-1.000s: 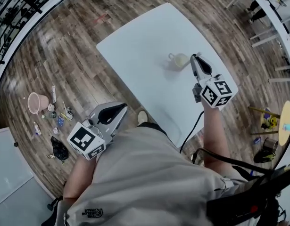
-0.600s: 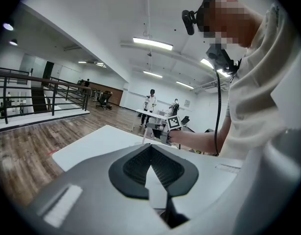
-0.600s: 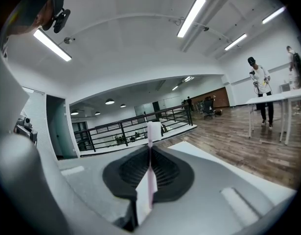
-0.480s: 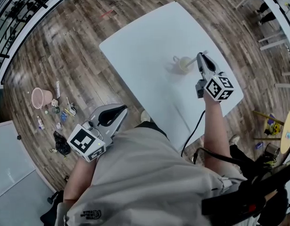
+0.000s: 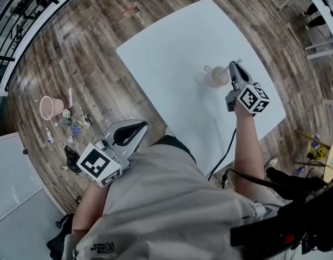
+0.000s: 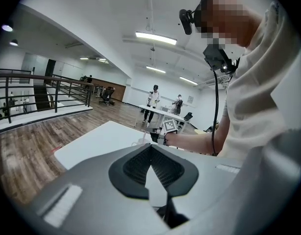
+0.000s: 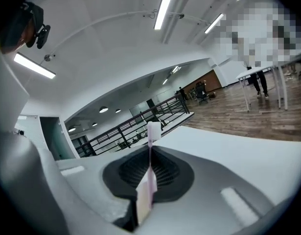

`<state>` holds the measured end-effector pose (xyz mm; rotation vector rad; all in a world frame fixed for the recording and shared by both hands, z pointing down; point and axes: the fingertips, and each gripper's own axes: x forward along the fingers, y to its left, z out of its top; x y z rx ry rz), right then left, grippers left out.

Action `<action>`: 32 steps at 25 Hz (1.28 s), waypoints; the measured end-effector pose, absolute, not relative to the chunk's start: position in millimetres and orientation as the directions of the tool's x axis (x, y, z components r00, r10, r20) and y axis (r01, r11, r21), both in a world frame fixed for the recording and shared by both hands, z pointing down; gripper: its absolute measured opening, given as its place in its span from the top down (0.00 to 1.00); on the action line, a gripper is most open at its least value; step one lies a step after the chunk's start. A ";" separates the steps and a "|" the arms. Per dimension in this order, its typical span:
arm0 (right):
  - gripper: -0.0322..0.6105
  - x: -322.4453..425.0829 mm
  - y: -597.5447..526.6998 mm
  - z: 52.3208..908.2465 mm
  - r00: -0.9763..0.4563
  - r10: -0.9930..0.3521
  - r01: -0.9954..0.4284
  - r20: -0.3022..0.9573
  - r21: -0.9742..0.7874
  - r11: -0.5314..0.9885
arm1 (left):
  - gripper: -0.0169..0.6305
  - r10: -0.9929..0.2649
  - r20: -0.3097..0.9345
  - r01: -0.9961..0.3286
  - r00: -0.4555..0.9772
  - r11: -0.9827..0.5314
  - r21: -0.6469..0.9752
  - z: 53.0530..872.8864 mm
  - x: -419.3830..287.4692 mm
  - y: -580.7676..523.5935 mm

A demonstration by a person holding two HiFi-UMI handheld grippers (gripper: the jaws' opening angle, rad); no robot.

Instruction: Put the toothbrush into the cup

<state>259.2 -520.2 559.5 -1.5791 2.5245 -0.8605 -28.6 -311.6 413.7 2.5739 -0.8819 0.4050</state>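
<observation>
A pale cup with a handle stands on the white table towards its right side. My right gripper hovers right beside the cup, at its right, shut on a white and pink toothbrush. The brush stands up between the pads, head topmost, in the right gripper view, where the jaws meet on its stem. My left gripper hangs off the table by my left side, over the floor. Its tips touch with nothing between them. The cup is hidden in the right gripper view.
A pink bucket and several small items lie on the wood floor at the left. A black cable hangs from my right arm past the table's near edge. People stand at distant tables.
My right gripper has sunk beside the cup and rolled with the toothbrush still in it. The left gripper has barely shifted.
</observation>
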 end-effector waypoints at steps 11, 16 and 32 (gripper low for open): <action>0.93 263.0 -523.1 595.3 -0.501 -0.831 -0.770 0.240 -0.563 0.301 | 0.97 -0.520 0.418 -0.643 0.745 -0.727 0.241 416.7 -32.8 -312.5; 0.93 261.8 -519.6 601.0 -0.512 -0.829 -0.749 0.224 -0.590 0.303 | 0.97 -0.510 0.420 -0.635 0.751 -0.732 0.247 419.1 -32.4 -314.2; 0.93 262.7 -523.1 601.3 -0.514 -0.826 -0.748 0.230 -0.593 0.300 | 0.97 -0.523 0.405 -0.642 0.750 -0.722 0.257 415.5 -41.0 -311.6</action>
